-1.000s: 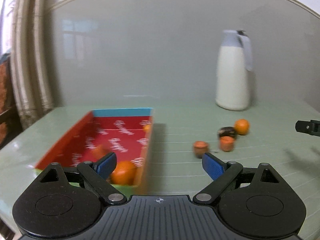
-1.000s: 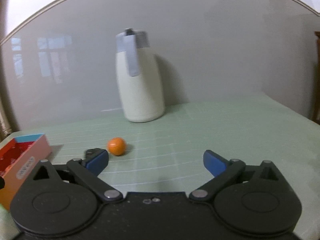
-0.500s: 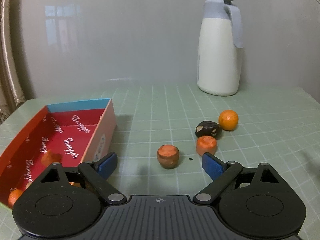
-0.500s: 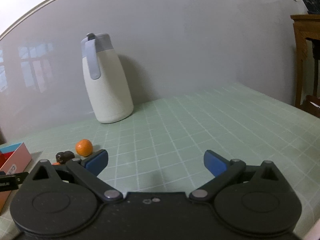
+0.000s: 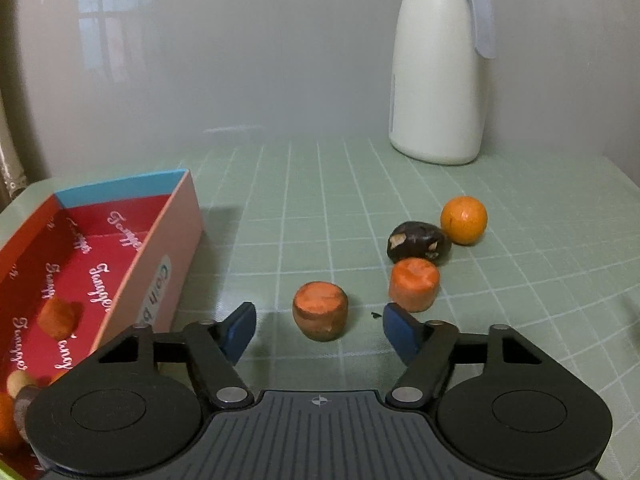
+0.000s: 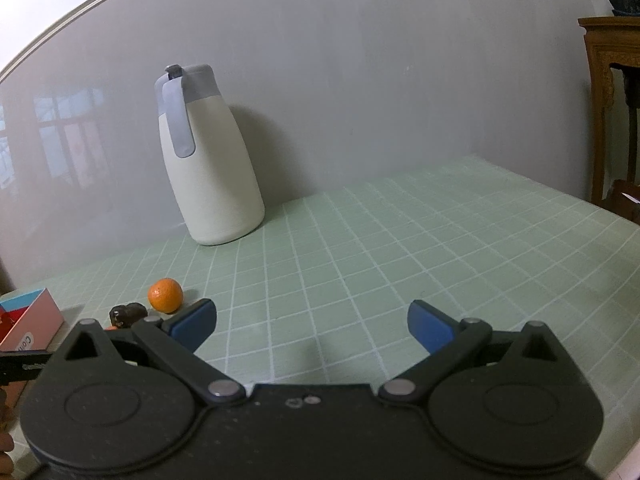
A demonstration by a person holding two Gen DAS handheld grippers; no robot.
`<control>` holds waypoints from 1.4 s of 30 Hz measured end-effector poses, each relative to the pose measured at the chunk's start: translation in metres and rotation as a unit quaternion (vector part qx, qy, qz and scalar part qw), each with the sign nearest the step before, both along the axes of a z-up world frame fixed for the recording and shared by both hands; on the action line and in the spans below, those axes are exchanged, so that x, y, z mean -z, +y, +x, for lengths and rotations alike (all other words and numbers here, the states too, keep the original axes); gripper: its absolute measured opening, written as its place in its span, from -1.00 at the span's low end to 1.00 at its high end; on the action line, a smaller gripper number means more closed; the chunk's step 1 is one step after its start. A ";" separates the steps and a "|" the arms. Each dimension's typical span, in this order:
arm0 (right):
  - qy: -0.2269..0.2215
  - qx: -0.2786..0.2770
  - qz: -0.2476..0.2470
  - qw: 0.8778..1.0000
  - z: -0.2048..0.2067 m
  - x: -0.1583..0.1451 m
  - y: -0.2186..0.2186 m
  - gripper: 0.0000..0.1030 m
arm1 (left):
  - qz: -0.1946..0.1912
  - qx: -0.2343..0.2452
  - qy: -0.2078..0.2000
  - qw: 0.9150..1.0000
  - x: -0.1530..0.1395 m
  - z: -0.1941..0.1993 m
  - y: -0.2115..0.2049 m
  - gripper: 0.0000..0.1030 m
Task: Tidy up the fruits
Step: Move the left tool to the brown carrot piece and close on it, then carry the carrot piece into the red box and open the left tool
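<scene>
In the left wrist view my left gripper [image 5: 319, 332] has its jaws closing around a brownish-orange stubby fruit [image 5: 320, 316] on the green checked table; the blue pads stand a little off its sides. Just right of it sit a second orange stub [image 5: 414, 284], a dark brown fruit [image 5: 418, 240] and a round orange [image 5: 464, 220]. A red box [image 5: 120, 256] at the left holds several fruits. My right gripper [image 6: 312, 326] hangs open over bare table with nothing between its fingers; the orange [image 6: 165, 295] and dark fruit [image 6: 128, 314] lie to its left.
A tall white jug with a grey lid and handle [image 5: 438, 64] stands at the back by the grey wall, also the jug [image 6: 208, 160] in the right wrist view. A wooden cabinet [image 6: 608, 92] is beyond the table's right edge.
My left gripper swung right from the red box to the loose fruits, came down close to the brownish-orange stub, and its jaws narrowed around it. The right gripper's view shifted right early, then held still.
</scene>
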State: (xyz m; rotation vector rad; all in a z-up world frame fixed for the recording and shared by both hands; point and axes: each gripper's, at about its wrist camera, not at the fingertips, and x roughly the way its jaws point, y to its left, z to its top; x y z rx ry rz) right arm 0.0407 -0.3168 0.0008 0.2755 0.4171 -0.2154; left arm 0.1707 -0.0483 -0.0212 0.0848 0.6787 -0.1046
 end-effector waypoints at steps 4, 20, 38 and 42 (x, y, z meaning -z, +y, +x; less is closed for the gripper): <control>0.003 -0.002 0.000 1.000 0.000 0.001 0.001 0.99 | -0.008 0.013 0.006 1.000 0.002 0.004 -0.001 -0.14; 0.006 -0.005 0.005 1.000 0.003 0.002 0.003 0.99 | -0.009 0.021 -0.003 1.000 -0.001 -0.002 -0.003 -0.41; 0.008 -0.046 -0.008 0.999 0.017 -0.002 0.042 0.99 | 0.011 -0.020 -0.092 0.995 -0.055 -0.042 0.048 -0.41; 0.010 -0.059 -0.016 0.998 0.022 -0.002 0.055 0.99 | 0.013 -0.049 -0.100 0.994 -0.060 -0.048 0.075 -0.41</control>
